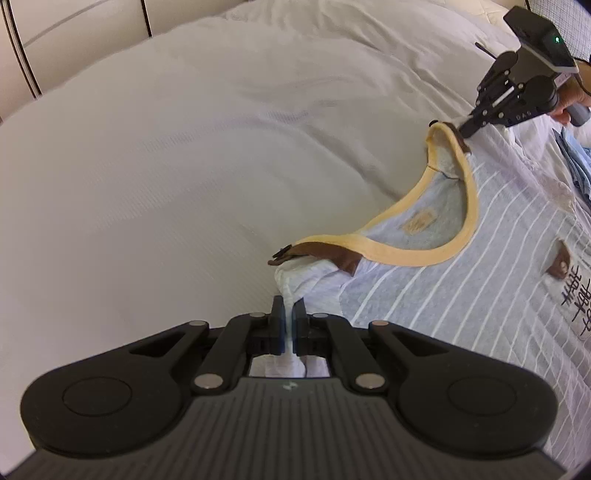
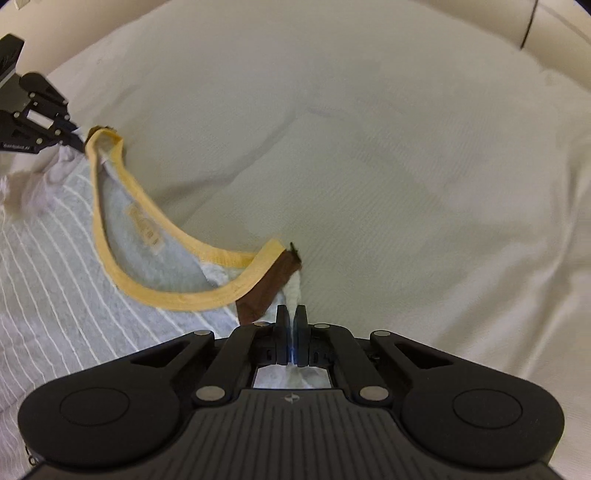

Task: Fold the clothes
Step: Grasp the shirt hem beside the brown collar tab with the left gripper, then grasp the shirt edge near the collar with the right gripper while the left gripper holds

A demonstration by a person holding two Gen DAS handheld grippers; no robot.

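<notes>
The left gripper and right gripper each have their jaws pinched closed, fingers pointing forward.

White bedsheet, cream panelled wall behind, blue cloth aside.

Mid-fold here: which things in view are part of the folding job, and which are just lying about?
Job:
striped shirt, yellow neckline, lying on the white bedsheet
left gripper, shut on a shoulder
right gripper, shut on the other shoulder

Lying about:
blue clothing at the edge, mostly cut off
</notes>
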